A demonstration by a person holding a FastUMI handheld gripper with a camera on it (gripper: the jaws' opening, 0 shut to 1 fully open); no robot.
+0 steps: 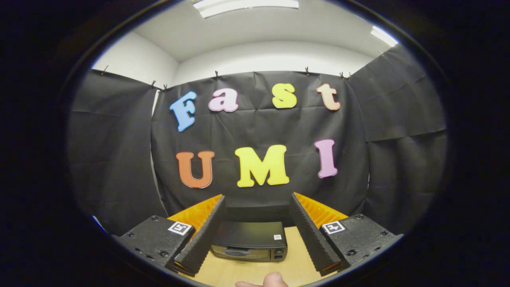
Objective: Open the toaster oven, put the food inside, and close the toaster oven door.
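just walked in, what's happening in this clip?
A person is holding the hand-held gripper above a wooden table, fingers spread open and empty. The black toaster oven sits on the table, seen between the fingers and beyond them, with its door shut. A fingertip of the person shows at the near edge. Nothing is gripped yet.

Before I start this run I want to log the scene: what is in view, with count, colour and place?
toaster oven: one, black, door closed, on the table ahead of the gripper, seen between the fingers
table: one, light wood, under the toaster oven
booth wall: black cloth panels, behind the toaster oven and to both sides
ceiling lights: two, white, overhead
gripper: one, fingers open and apart, holding nothing, toaster oven beyond them
fingertip: one, of the person, at the near edge below the fingers
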